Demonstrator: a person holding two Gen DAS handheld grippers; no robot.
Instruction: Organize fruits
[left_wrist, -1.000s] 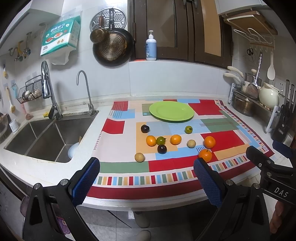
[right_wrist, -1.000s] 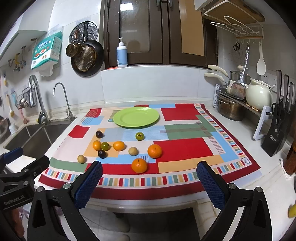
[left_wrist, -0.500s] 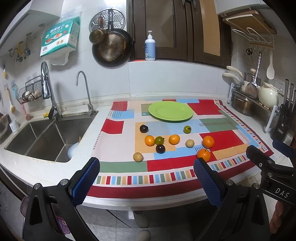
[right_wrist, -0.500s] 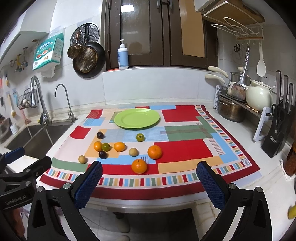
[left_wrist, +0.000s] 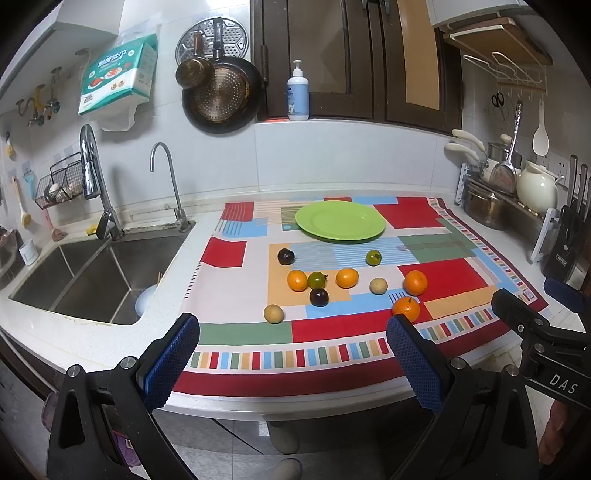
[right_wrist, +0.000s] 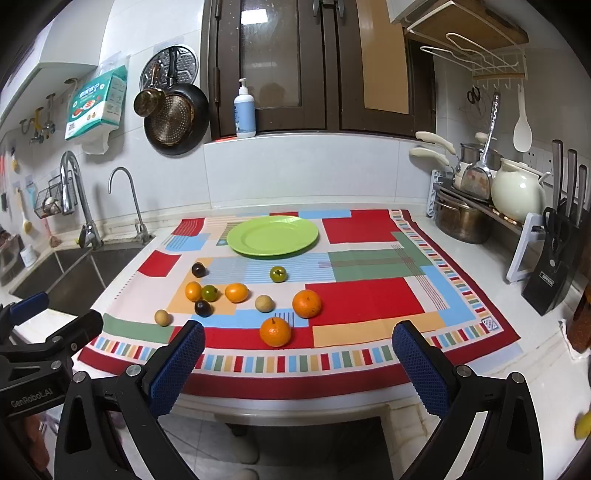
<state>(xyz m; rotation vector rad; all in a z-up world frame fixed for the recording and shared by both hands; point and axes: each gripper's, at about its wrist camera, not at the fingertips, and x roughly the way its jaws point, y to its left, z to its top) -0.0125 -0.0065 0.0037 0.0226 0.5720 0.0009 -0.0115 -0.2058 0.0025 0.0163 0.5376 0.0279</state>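
A green plate (left_wrist: 340, 220) (right_wrist: 272, 235) lies bare at the back of a patchwork cloth (left_wrist: 436, 273) (right_wrist: 369, 295). In front of it several small fruits are scattered: oranges (left_wrist: 415, 282) (right_wrist: 306, 303), a nearer orange (left_wrist: 406, 308) (right_wrist: 275, 331), green ones (left_wrist: 373, 257) (right_wrist: 277, 274), dark ones (left_wrist: 285, 256) (right_wrist: 198, 270) and tan ones (left_wrist: 273, 314) (right_wrist: 163, 317). My left gripper (left_wrist: 291, 356) hangs open before the counter's front edge. My right gripper (right_wrist: 297, 360) is open too, nearest the front orange. Neither holds anything.
A double sink (left_wrist: 92, 273) with taps (left_wrist: 166, 177) lies left of the cloth. At the right stand a pot (right_wrist: 461, 221), a cream kettle (right_wrist: 517, 192) and a knife block (right_wrist: 554, 273). Pans (left_wrist: 221, 96) and a soap bottle (left_wrist: 297, 92) line the back wall.
Both grippers have drifted slightly forward toward the counter, and the fruits sit a little nearer in view. Nothing on the cloth has moved.
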